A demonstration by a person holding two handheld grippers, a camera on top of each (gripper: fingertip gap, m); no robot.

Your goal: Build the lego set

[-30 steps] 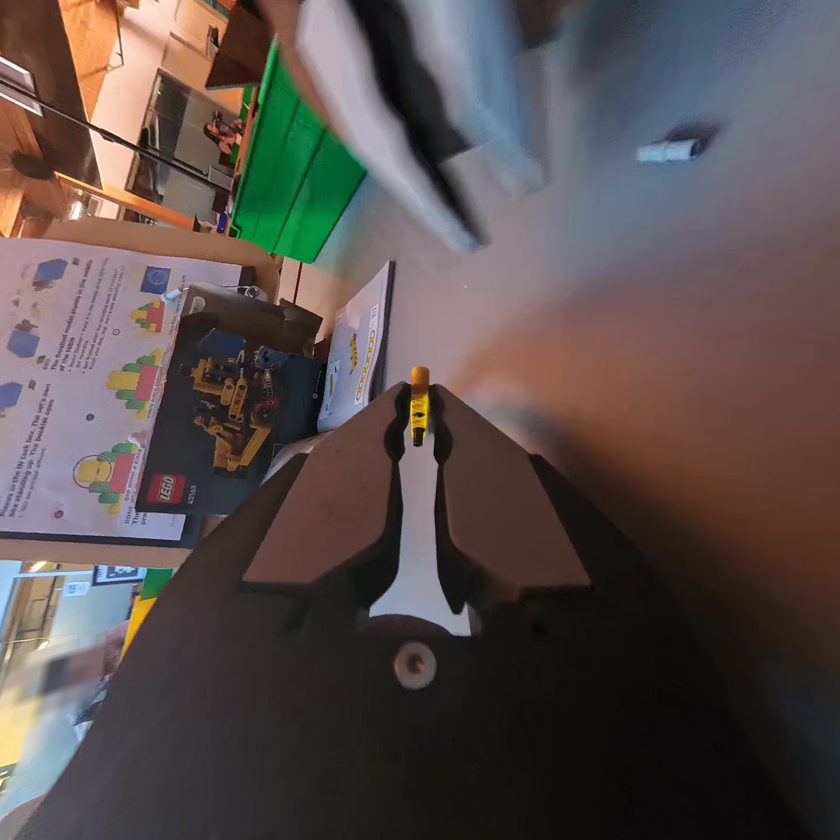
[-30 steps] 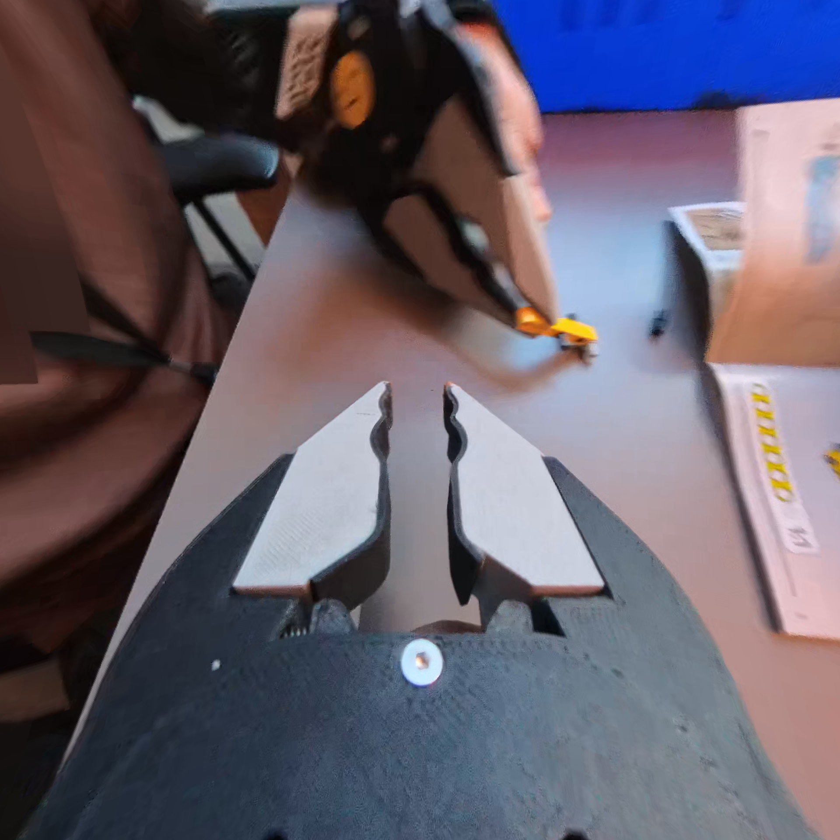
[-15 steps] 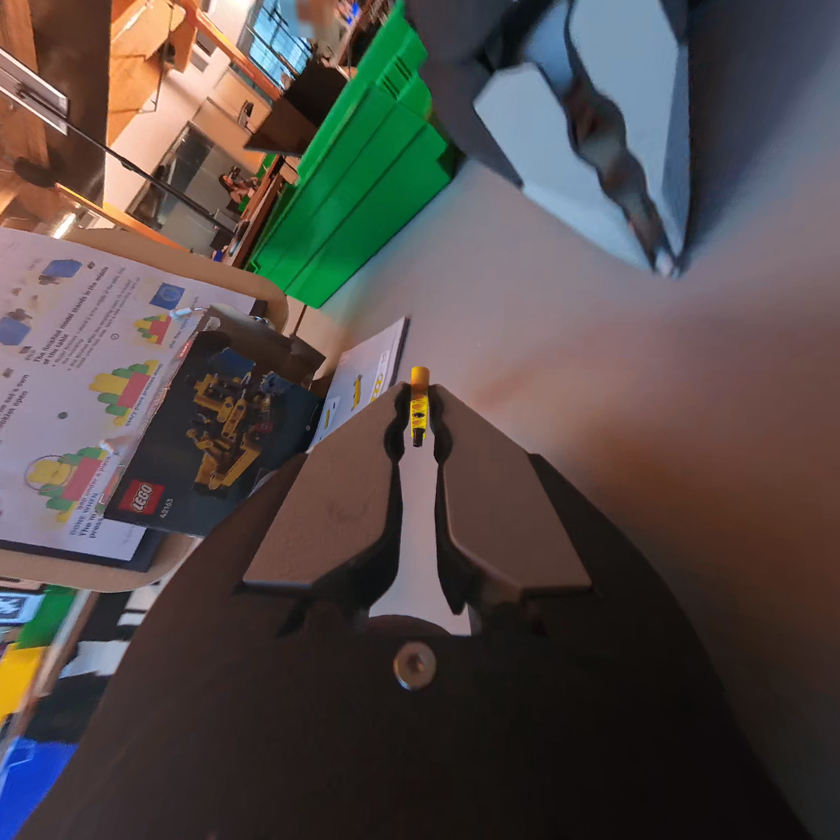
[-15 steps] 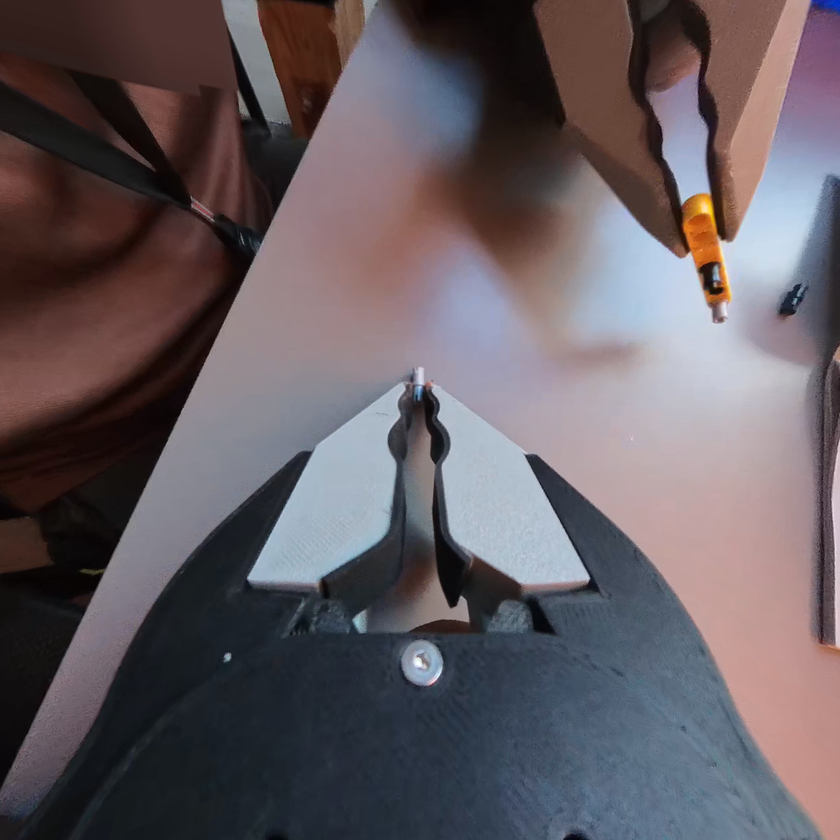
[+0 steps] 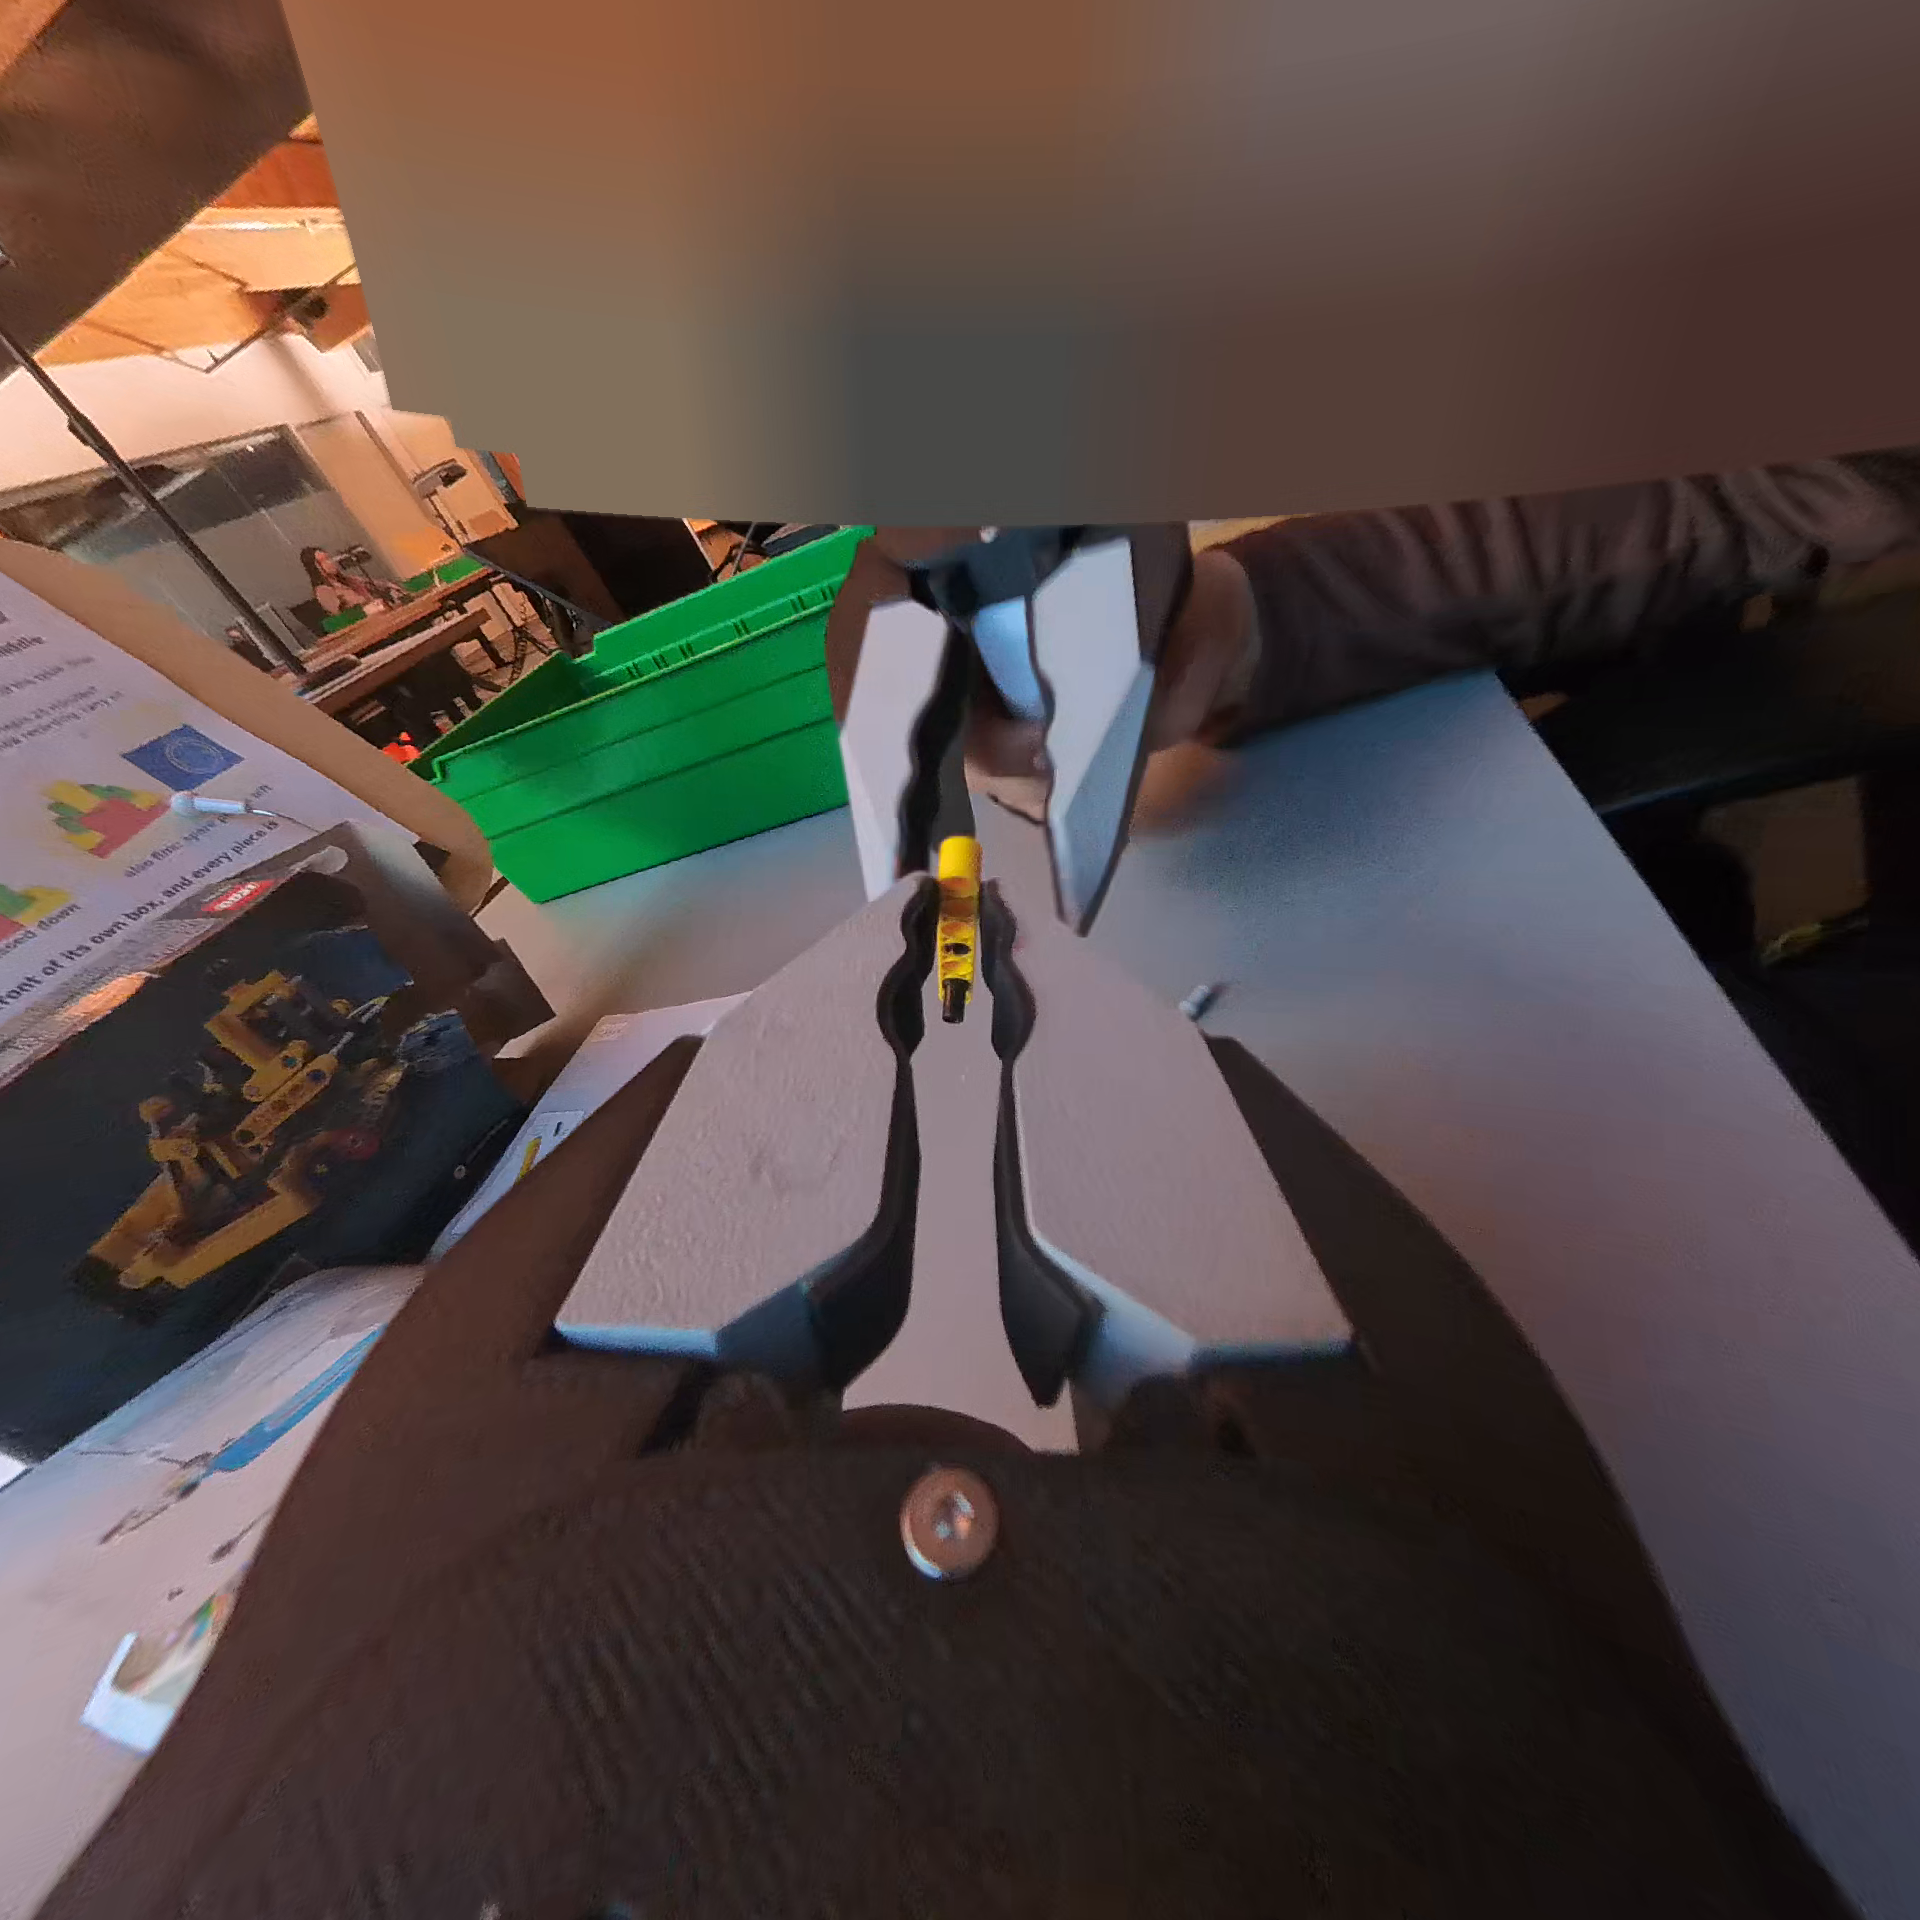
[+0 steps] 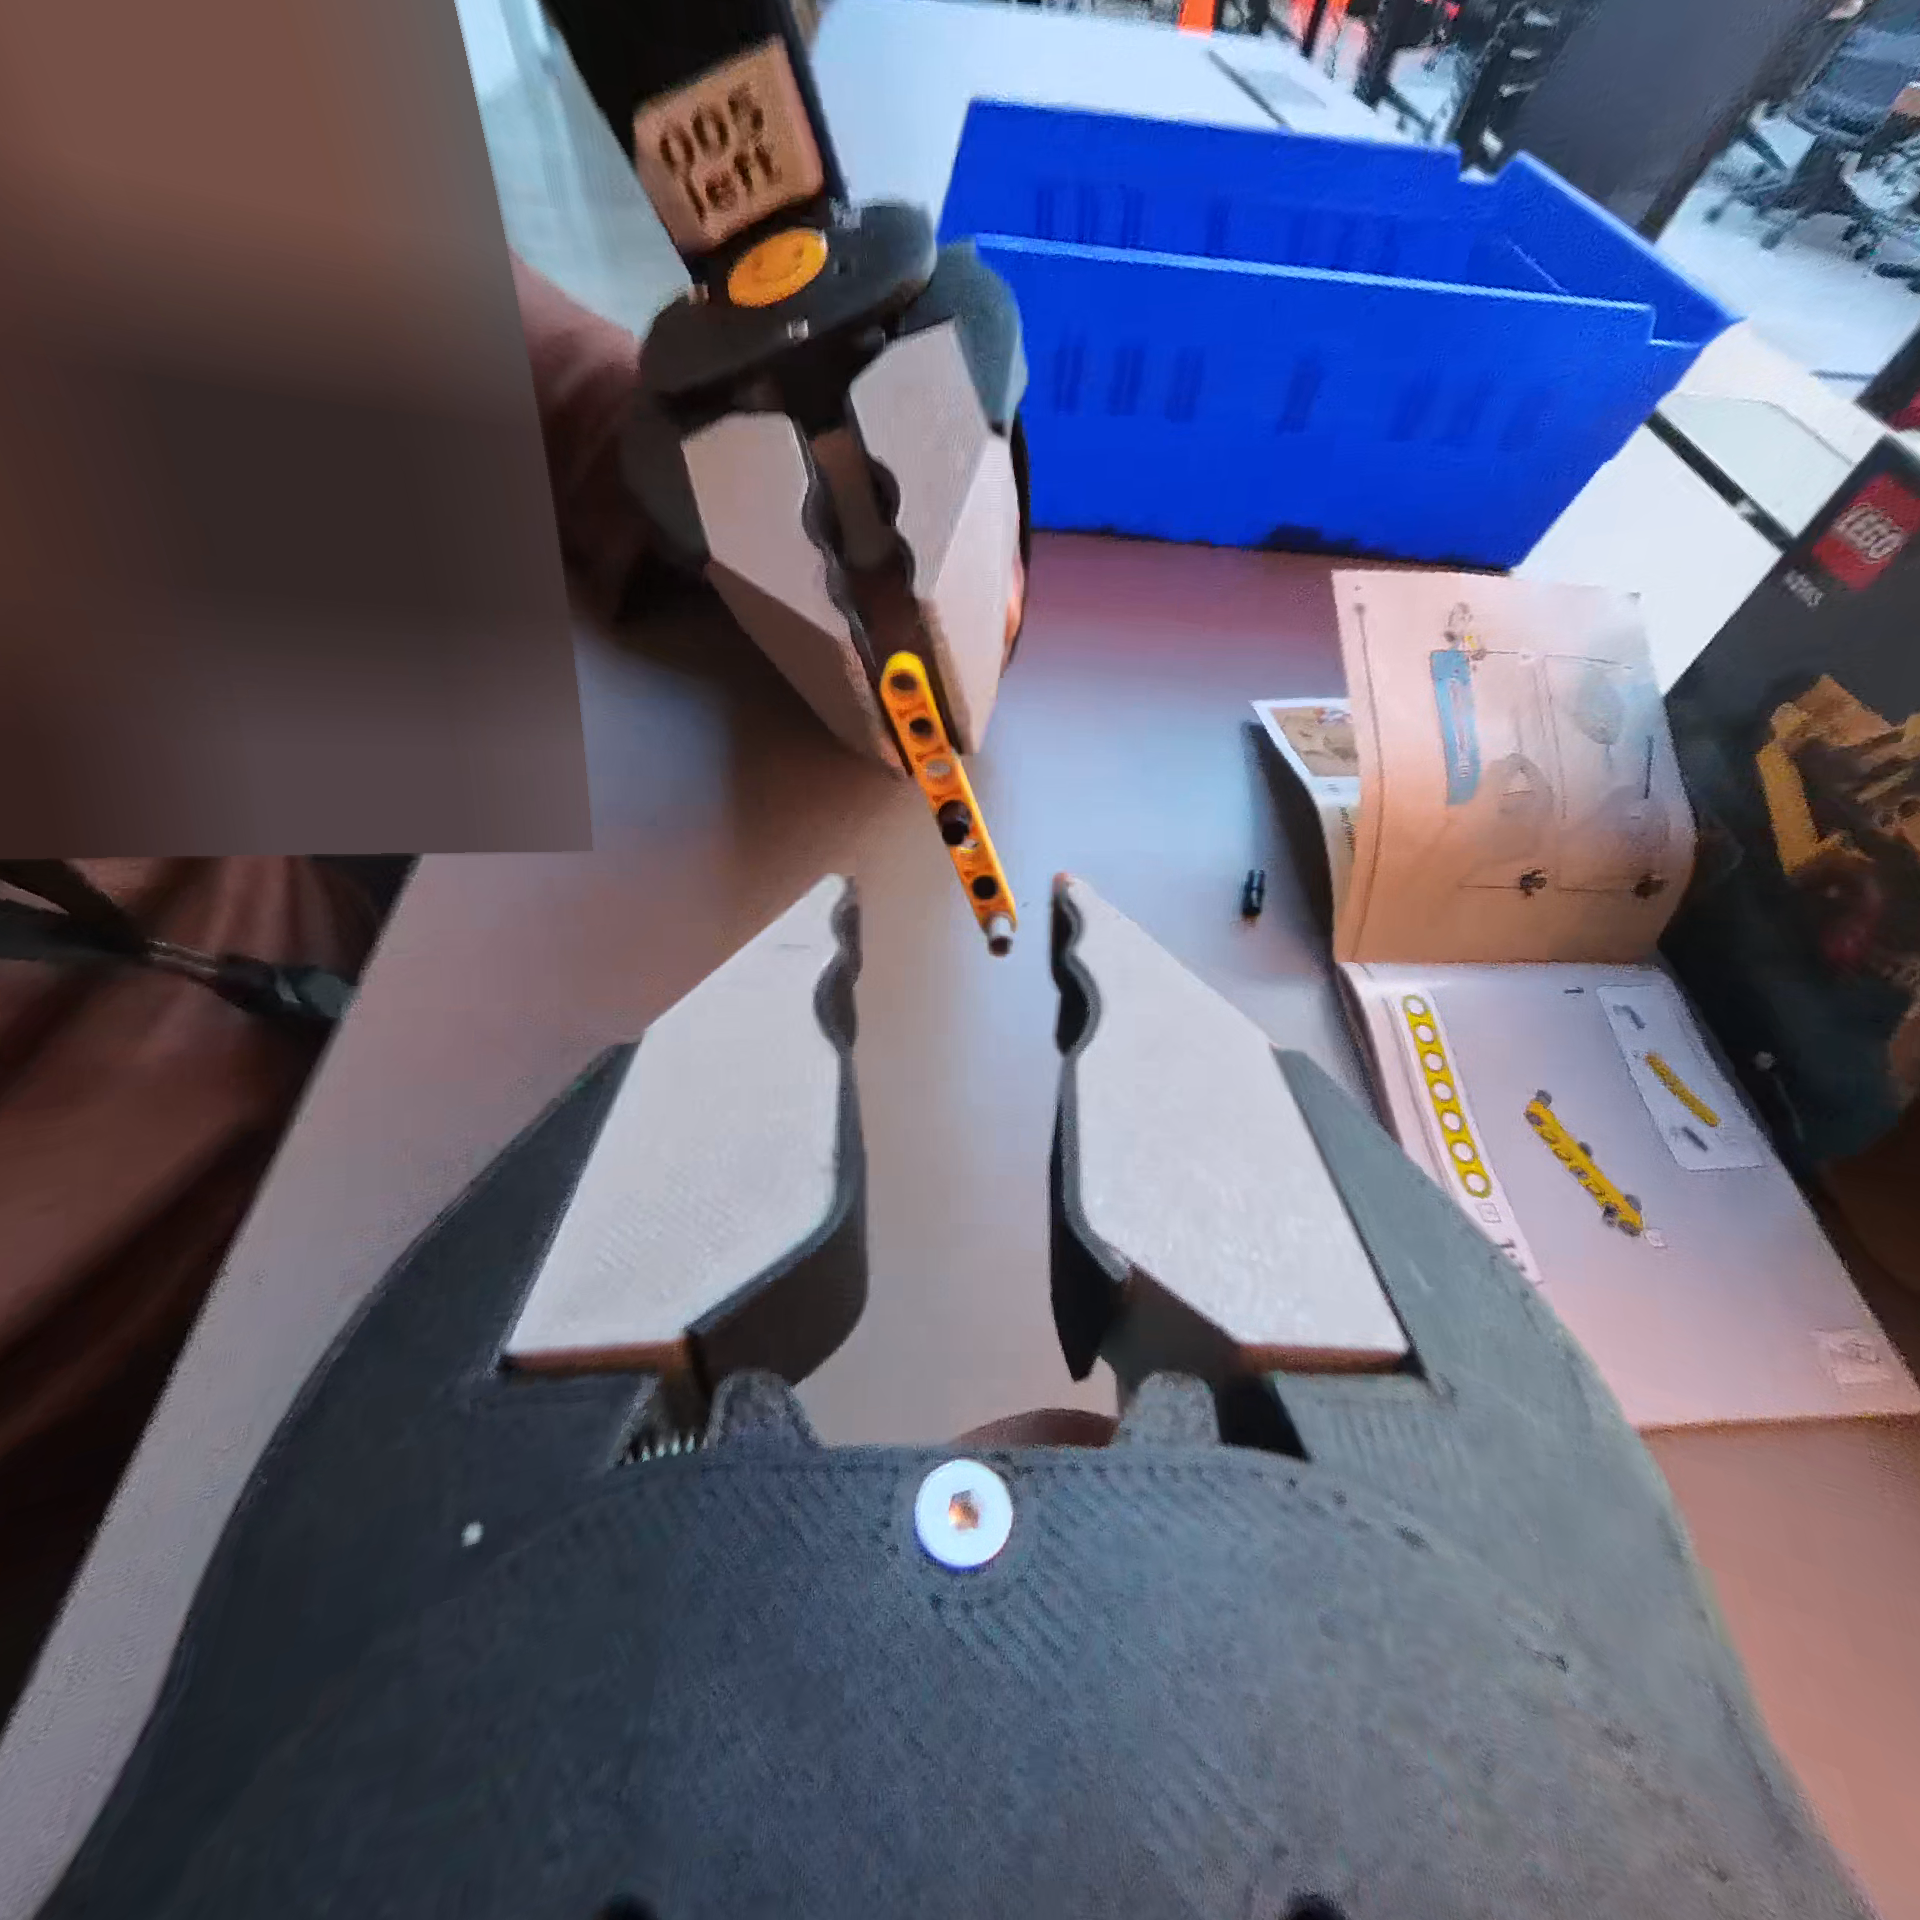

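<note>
My left gripper (image 5: 956, 906) is shut on a yellow holed beam (image 5: 957, 914) and holds it above the grey table (image 5: 1455, 1039). In the right wrist view the left gripper (image 6: 914, 727) points the beam (image 6: 951, 821) down toward me, with a small grey pin (image 6: 1000, 940) in its lower end. My right gripper (image 6: 954, 902) is open and empty, its tips on either side of that end without touching it. It also shows in the left wrist view (image 5: 1013, 873), just beyond the beam. A loose grey pin (image 5: 1200, 1000) and a black pin (image 6: 1252, 891) lie on the table.
An open instruction booklet (image 6: 1558, 1143) and folded sheets (image 6: 1507, 748) lie at the right, beside the dark set box (image 6: 1808, 831). A blue bin (image 6: 1299, 343) stands behind them. A green bin (image 5: 644, 769) and a poster board (image 5: 104, 748) stand at the left. A person's sleeve (image 5: 1507, 603) shows.
My right gripper was shut on a small grey pin half a second ago; now it is open and empty. Both grippers have swung to face each other, with the beam's end between the right tips.
</note>
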